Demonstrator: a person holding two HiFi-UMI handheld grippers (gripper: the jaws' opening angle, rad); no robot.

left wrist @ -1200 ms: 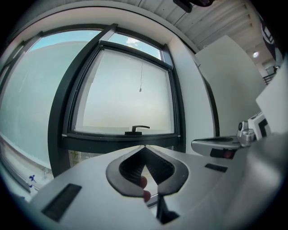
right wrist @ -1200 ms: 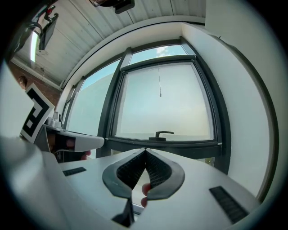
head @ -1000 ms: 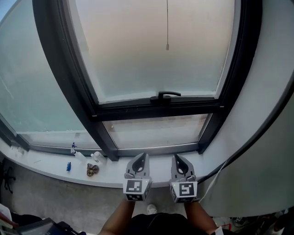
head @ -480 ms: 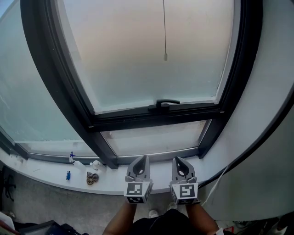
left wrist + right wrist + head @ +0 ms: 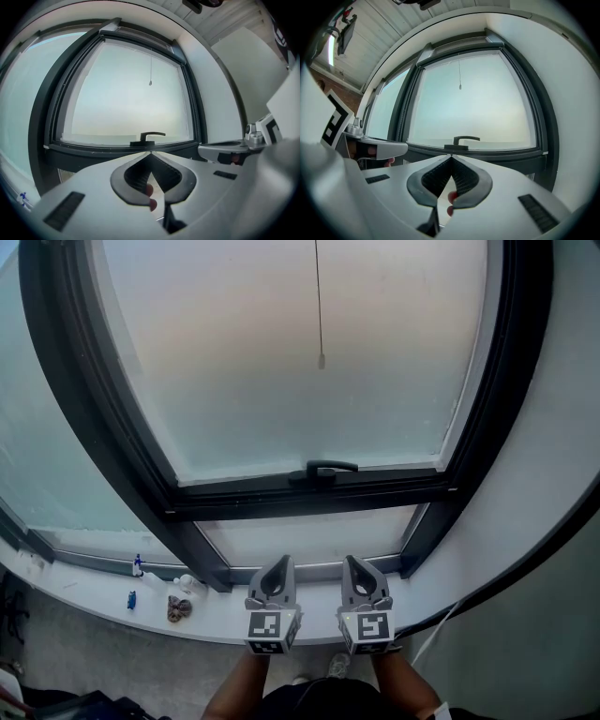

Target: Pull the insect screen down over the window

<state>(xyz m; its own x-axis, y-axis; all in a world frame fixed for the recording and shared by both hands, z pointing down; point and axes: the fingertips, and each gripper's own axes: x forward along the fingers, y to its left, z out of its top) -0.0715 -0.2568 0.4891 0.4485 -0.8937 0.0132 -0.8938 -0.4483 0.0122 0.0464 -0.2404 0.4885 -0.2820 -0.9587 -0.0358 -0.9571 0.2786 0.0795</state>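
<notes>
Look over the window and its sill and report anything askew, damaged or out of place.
Nothing looks damaged or askew. The dark window frame looks intact, its black handle lies level and the thin pull cord hangs straight. The only loose things are a few small items on the white sill, at the left.

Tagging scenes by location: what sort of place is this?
Likely indoors, a room at a large dark-framed window, with its handle, a hanging cord, and a white sill.

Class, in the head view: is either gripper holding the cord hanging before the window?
No: the cord hangs free, well above the left gripper and right gripper, both shut on nothing near the sill.
</notes>
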